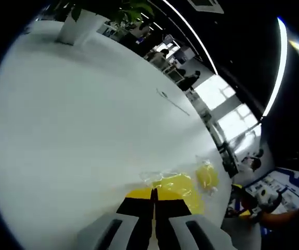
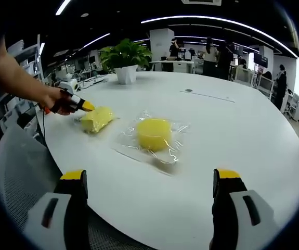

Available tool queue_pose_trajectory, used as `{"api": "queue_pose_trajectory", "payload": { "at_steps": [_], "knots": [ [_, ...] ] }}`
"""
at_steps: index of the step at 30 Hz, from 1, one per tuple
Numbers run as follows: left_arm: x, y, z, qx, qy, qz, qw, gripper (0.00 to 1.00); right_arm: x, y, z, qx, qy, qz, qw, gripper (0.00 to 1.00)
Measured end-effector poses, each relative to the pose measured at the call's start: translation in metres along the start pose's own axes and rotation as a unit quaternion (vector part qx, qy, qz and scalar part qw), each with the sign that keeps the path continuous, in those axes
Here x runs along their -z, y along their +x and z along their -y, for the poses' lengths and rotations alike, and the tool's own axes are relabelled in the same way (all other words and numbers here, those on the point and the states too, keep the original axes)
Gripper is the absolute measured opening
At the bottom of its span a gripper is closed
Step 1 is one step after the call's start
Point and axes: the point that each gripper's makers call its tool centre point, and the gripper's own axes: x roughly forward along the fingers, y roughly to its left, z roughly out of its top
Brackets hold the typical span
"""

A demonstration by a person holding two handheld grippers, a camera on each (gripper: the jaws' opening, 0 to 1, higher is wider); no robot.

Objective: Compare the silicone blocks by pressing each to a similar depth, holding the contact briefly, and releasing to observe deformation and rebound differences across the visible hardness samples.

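Yellow-tipped jaws of the left gripper point(image 1: 153, 200) are closed together, pressing the wrapped block point(image 2: 96, 119) near the desk point(image 2: 232, 130) edge; it could slide off. Right gripper point(image 2: 152, 179), jaws wide, holds nothing; the rounder block point(image 2: 154, 133) lies mid-desk.

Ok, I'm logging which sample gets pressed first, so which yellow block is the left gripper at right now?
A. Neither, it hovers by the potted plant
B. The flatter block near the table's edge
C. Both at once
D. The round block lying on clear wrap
B: in the right gripper view the left gripper, held in a hand, has its shut tips at the flatter yellow block, while the round block lies apart on its clear wrap.
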Motion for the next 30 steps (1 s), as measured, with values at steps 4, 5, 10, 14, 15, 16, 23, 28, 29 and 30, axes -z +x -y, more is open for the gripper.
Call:
{"api": "queue_pose_trajectory", "payload": {
  "at_steps": [4, 5, 10, 14, 15, 16, 23, 28, 29, 30],
  "knots": [
    [-0.006, -0.005, 0.014, -0.001, 0.013, 0.028, 0.9995, 0.00, -0.002, 0.000, -0.004, -0.009, 0.001, 0.004, 1.0000, 0.96],
    [-0.008, -0.009, 0.020, -0.002, 0.019, 0.037, 0.9991, 0.00, -0.001, 0.000, -0.004, -0.009, 0.001, 0.001, 1.0000, 0.96],
    [-0.018, -0.023, 0.042, -0.003, 0.046, 0.067, 0.9967, 0.00, -0.003, 0.000, -0.005, -0.010, 0.006, 0.007, 0.9999, 0.96],
    [-0.023, -0.034, 0.061, -0.002, 0.070, 0.084, 0.9940, 0.00, -0.004, 0.001, -0.010, -0.019, 0.000, 0.010, 0.9998, 0.96],
    [-0.027, -0.036, 0.068, 0.002, 0.088, 0.090, 0.9920, 0.00, -0.006, 0.000, -0.010, -0.020, -0.001, 0.014, 0.9997, 0.96],
    [-0.029, -0.037, 0.073, 0.003, 0.105, 0.093, 0.9901, 0.00, -0.007, 0.000, -0.010, -0.022, -0.001, 0.015, 0.9996, 0.96],
    [-0.037, -0.053, 0.096, -0.001, 0.143, 0.114, 0.9830, 0.00, -0.009, 0.000, -0.014, -0.028, -0.012, 0.018, 0.9994, 0.96],
    [-0.044, -0.062, 0.110, 0.002, 0.163, 0.134, 0.9775, 0.00, -0.010, 0.000, -0.014, -0.028, -0.014, 0.020, 0.9993, 0.96],
    [-0.046, -0.063, 0.115, 0.004, 0.170, 0.136, 0.9760, 0.00, -0.010, -0.001, -0.013, -0.027, -0.015, 0.021, 0.9993, 0.96],
    [-0.048, -0.064, 0.119, 0.002, 0.183, 0.138, 0.9735, 0.00, -0.010, -0.001, -0.014, -0.029, -0.013, 0.022, 0.9993, 0.96]
  ]
}}
